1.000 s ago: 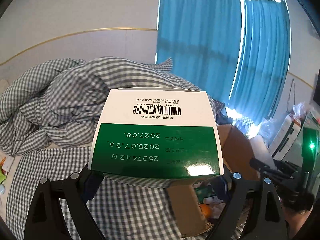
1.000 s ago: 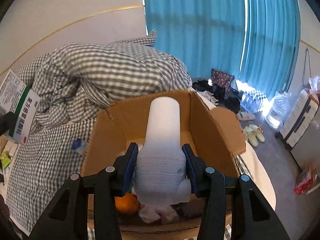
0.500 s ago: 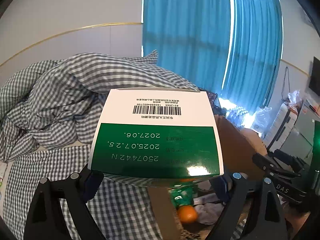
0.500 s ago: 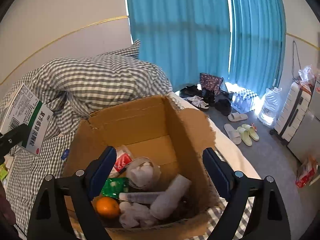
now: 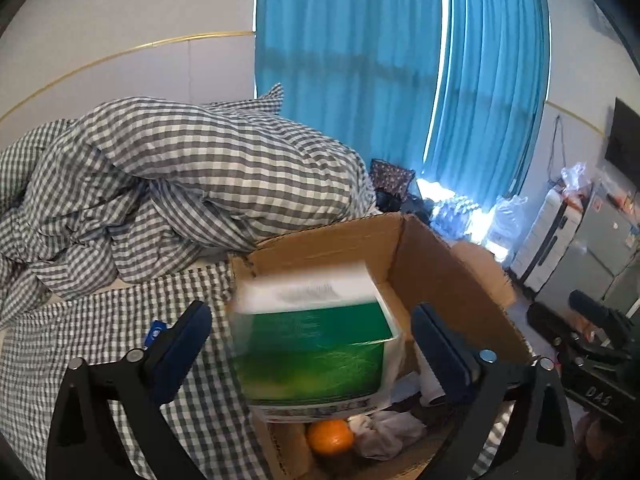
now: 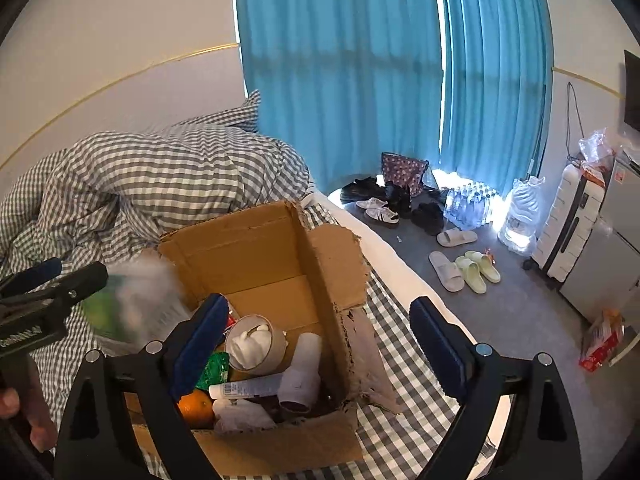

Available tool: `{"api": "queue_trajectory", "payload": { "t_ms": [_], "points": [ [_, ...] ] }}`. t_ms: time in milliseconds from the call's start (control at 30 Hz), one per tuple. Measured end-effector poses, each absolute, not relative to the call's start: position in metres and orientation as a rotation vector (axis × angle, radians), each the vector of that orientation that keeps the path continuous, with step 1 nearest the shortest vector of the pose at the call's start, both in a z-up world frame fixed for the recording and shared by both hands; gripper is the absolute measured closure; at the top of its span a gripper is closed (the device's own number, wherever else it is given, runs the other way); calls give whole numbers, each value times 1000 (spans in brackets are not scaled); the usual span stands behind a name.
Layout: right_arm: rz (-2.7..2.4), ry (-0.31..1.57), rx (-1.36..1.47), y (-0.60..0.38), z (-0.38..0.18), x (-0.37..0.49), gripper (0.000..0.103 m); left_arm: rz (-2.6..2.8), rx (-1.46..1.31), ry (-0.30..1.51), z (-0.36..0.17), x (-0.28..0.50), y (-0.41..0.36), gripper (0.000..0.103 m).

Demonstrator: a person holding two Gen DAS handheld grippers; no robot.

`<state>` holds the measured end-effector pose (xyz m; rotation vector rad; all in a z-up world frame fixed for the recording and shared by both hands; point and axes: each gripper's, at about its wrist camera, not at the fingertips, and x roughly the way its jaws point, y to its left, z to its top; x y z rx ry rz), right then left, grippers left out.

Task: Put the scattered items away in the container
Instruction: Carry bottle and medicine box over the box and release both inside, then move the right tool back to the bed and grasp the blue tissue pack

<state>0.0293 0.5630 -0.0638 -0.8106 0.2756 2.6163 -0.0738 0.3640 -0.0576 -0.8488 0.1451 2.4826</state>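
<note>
Your left gripper (image 5: 310, 344) has just been opening and now stands wide; the green and white box (image 5: 316, 344) sits between the jaws, motion-blurred, with a clear gap to each pad, over the near left part of the cardboard box (image 5: 452, 276). Your right gripper (image 6: 316, 346) is also wide, its jaws having just opened, with nothing between them; it hangs above the near right corner of the cardboard box. Contents of the cardboard box, seen from the right wrist: an orange (image 6: 196, 407) at the near left, a green packet (image 6: 216, 370) beside it, a roll of tape (image 6: 256, 343) with something white in its core, a white tube (image 6: 250, 388) lying flat, a white bottle (image 6: 302, 372) lying tilted to its right, and crumpled white material (image 6: 244, 416) at the near wall. The cardboard box stands on a checked bedsheet (image 6: 404, 364), flaps open, right flap torn. A heaped checked duvet (image 5: 180, 184) lies far left of it. A small blue packet (image 5: 154, 332) lies on the bedsheet left of the cardboard box.
</note>
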Motion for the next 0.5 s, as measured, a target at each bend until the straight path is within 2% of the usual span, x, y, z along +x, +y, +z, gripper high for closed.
{"api": "queue_trajectory", "payload": {
  "t_ms": [300,500],
  "points": [
    [2645,262,-813,543,-61,27,10,2556,-865,185,-56,-77,336,0],
    [2699,221,-818,509,-54,18,6,2657,-898,187,-59,-89,273,0]
  ]
}}
